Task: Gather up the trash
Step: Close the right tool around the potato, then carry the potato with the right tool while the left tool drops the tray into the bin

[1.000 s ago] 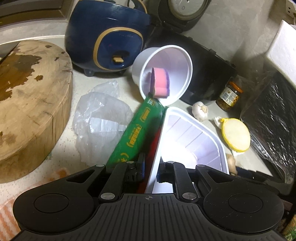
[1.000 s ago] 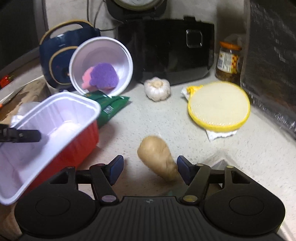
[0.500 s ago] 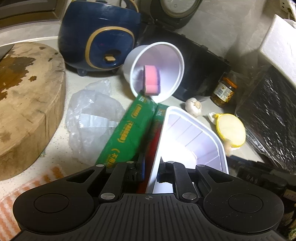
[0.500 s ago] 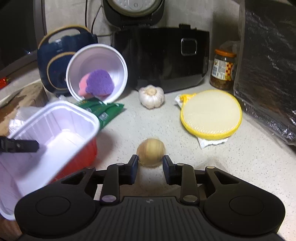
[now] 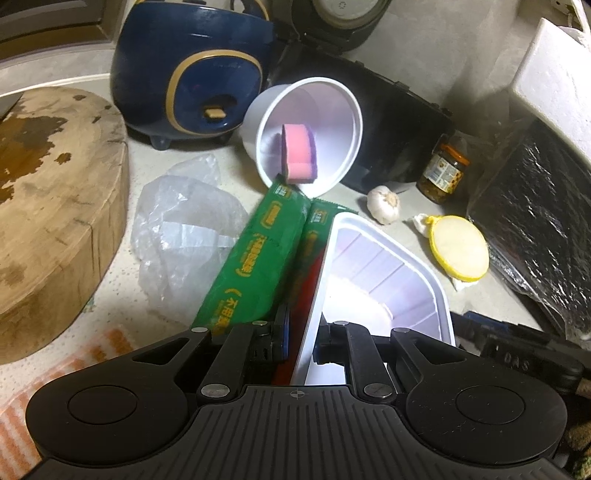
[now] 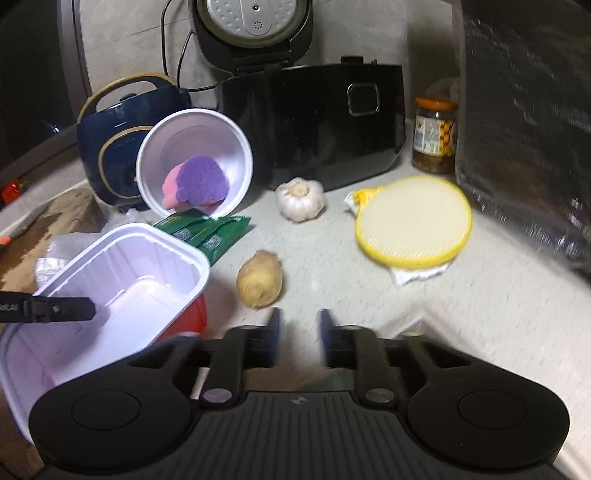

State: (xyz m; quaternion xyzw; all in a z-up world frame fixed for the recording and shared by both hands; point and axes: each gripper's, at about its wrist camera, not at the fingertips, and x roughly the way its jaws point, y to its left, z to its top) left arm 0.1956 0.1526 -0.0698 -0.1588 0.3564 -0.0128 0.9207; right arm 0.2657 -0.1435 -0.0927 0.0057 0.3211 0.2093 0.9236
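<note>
A rectangular plastic tray [image 5: 384,273], glossy white inside and red outside, hangs tilted above the speckled tabletop [image 6: 480,295], its rim pinched by the left tongs [image 5: 301,334]. The right tongs [image 6: 298,328] gape, holding nothing, near a knobbly potato [image 6: 259,282].

A pale speckled bench [image 6: 424,302] runs to a grey tiled wall [image 6: 369,33] at the far side; dim, warm light, with dark shadow at far left.
</note>
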